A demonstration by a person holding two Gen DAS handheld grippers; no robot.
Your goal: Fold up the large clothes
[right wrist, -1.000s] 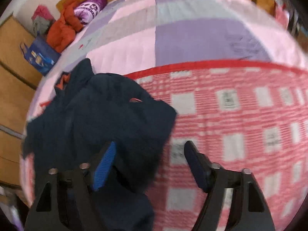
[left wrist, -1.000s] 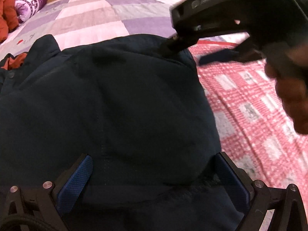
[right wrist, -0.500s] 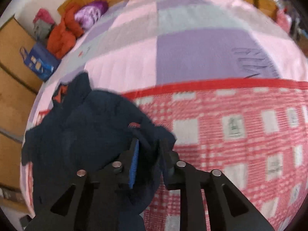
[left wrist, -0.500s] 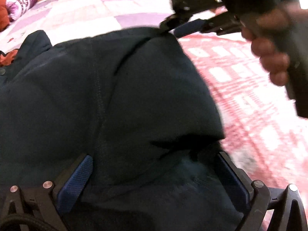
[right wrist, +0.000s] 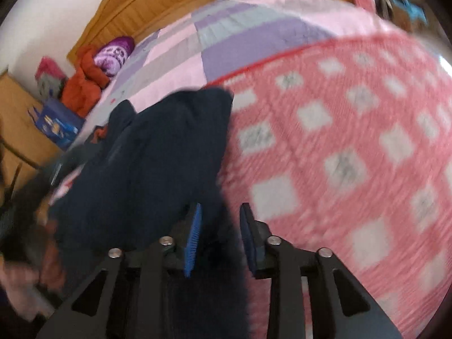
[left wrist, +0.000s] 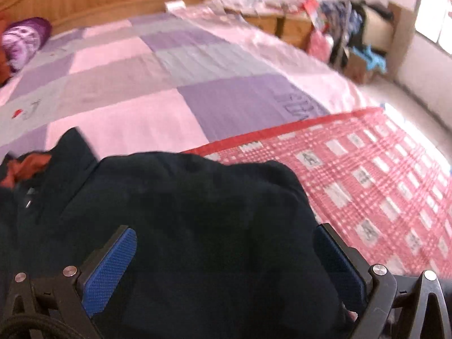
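Pinching a fold of the jacket (right wrist: 158, 175) with the right gripper (right wrist: 219, 234), pads nearly together | left gripper (left wrist: 226, 260) wide apart, jacket bulging between its pads | looks thick, soft, heavy-ish, so grab seams or hem | bed (left wrist: 169, 79) beyond.

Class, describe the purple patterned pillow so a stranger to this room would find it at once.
Start at the wooden headboard at the far end of the bed. In its left corner lies the purple pillow with a pale swirling print, pressed against an orange-red padded jacket. Its print and rounded shape set it apart from the plain jacket and the flat purple squares of the patchwork quilt.
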